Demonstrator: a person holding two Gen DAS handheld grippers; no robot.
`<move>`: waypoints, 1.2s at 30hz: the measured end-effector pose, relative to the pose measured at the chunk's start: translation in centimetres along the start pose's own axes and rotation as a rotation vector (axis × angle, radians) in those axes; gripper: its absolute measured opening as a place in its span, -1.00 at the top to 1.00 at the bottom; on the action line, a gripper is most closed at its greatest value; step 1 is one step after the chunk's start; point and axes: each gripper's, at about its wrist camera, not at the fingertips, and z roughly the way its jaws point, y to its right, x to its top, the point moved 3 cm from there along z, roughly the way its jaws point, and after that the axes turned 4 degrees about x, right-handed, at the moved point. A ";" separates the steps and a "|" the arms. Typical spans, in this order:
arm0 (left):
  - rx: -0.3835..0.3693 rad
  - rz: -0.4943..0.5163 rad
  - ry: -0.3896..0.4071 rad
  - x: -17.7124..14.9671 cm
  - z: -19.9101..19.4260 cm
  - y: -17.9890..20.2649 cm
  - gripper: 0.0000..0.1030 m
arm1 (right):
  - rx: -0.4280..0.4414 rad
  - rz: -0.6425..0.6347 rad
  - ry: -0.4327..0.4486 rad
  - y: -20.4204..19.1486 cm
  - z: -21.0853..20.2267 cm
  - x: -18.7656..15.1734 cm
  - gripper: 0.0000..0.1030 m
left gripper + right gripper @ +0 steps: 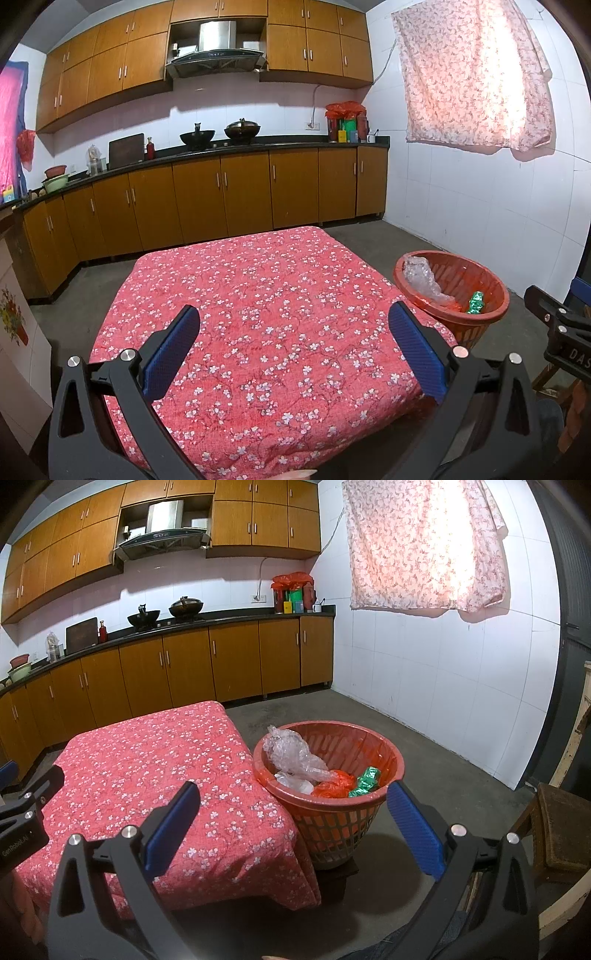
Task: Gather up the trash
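Observation:
A red plastic basket (pixel 388 749) stands on the floor at the table's right side. It holds crumpled clear plastic (pixel 295 753), a red bag (pixel 332 788) and a green wrapper (pixel 365 781). The basket also shows in the left wrist view (pixel 491 288). My right gripper (pixel 293 805) is open and empty, a little in front of the basket's near rim. My left gripper (pixel 293 325) is open and empty above the table with the red floral cloth (pixel 258 295). No trash lies on the cloth.
Brown kitchen cabinets (pixel 221 192) with a dark counter line the far wall, with woks and bottles on top. A white tiled wall (pixel 461 679) with a floral curtain is on the right. A wooden chair (pixel 561 823) stands at far right. The floor is bare concrete (pixel 424 746).

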 end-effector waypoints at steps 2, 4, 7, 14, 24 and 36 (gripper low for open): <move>0.001 0.000 0.000 0.0 0.0 0.0 -0.96 | 0.000 0.000 -0.001 0.0 0.0 0.0 -0.92; 0.001 0.001 -0.001 0.0 0.0 0.1 -0.96 | 0.001 0.000 -0.001 0.0 0.0 0.0 -0.92; 0.001 0.001 -0.001 0.0 0.1 0.1 -0.96 | 0.000 0.000 0.000 0.0 0.0 0.0 -0.92; 0.000 0.002 -0.004 -0.2 0.2 0.1 -0.96 | 0.001 0.000 -0.001 0.0 0.0 0.1 -0.92; 0.000 0.002 -0.005 -0.2 0.2 0.1 -0.96 | 0.001 0.000 -0.003 0.0 0.0 -0.1 -0.92; 0.000 0.002 -0.008 -0.4 0.2 0.2 -0.96 | 0.001 0.000 -0.003 0.1 0.0 0.0 -0.92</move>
